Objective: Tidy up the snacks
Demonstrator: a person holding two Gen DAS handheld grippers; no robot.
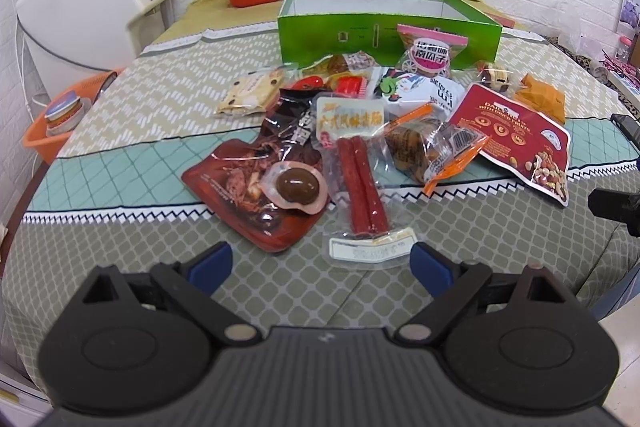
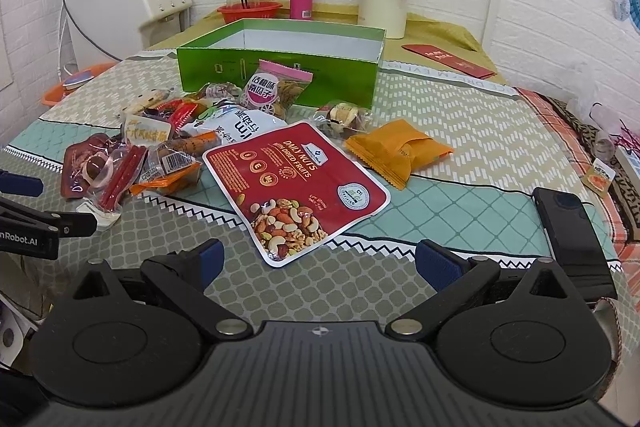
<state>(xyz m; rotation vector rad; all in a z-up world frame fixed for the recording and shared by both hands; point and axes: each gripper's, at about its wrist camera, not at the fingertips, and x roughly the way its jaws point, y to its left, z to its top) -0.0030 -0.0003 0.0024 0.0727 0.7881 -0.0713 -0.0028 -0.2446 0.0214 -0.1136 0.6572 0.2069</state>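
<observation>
Roughly 12 snack packets lie heaped on the patterned tablecloth (image 1: 120, 115), in front of an open green box (image 1: 384, 27) that appears empty as far as its visible inner walls show. Nearest the left gripper (image 1: 322, 263) is a clear sausage pack (image 1: 362, 187), its label end lying between the 2 blue pads; a vacuum-packed egg (image 1: 296, 187) rests on a dark red pouch (image 1: 256, 183) just beside it. A red nut pouch (image 2: 296, 183) lies flat before the right gripper (image 2: 318, 259), with an orange packet (image 2: 400, 147) near it.

Risks, as judged: the flat, glossy pouches offer little edge, so a pinch may slide off or drag neighbours; overlapped packets may lift together; the egg could roll off its pouch if that is disturbed. A black phone (image 2: 572, 227) sits close to the right gripper and could be nudged toward the table edge.

Both grippers hover low over the near table edge, level and pointed at the pile, jaws spread wide and holding nothing.
</observation>
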